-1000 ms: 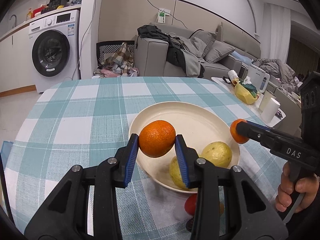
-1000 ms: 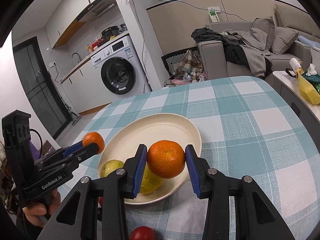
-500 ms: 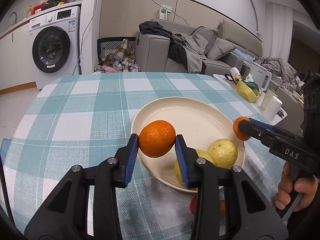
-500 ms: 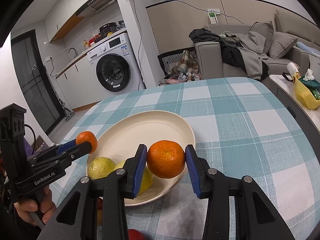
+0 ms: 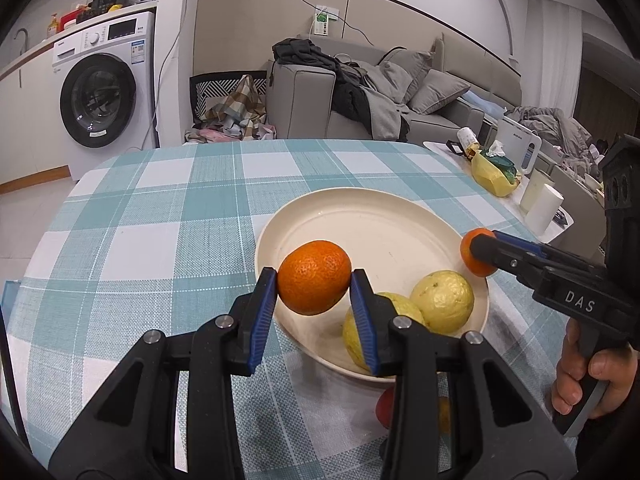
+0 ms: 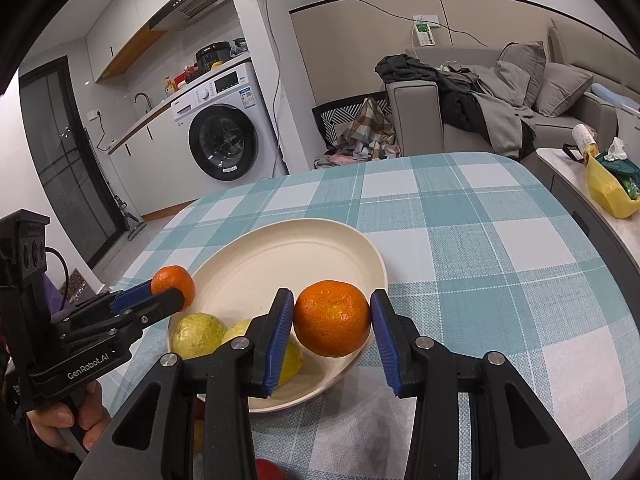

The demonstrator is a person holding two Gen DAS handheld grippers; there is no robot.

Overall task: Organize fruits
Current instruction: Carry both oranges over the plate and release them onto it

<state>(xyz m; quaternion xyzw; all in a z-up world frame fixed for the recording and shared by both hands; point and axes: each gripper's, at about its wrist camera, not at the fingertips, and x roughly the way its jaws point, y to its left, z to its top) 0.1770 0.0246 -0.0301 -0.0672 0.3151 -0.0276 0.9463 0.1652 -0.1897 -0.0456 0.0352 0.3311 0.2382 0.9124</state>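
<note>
A cream plate (image 5: 372,236) (image 6: 280,256) sits on the checked table and holds two yellow-green fruits (image 5: 442,297) (image 6: 198,335). My left gripper (image 5: 314,288) is shut on an orange (image 5: 314,277) and holds it over the plate's left rim; it also shows in the right wrist view (image 6: 173,284). My right gripper (image 6: 331,318) is shut on another orange (image 6: 331,318) over the plate's right rim; it also shows in the left wrist view (image 5: 476,257). A red fruit (image 5: 384,406) (image 6: 268,470) lies on the table in front of the plate, mostly hidden.
The teal checked tablecloth (image 5: 160,220) covers the table. A side table to the right holds a yellow bag (image 5: 494,172) and white cups (image 5: 544,210). A washing machine (image 5: 100,92) and a sofa (image 5: 360,92) stand beyond the table.
Both grippers have moved forward and closer to the plate, each still holding its orange. The plate and its fruits have not moved.
</note>
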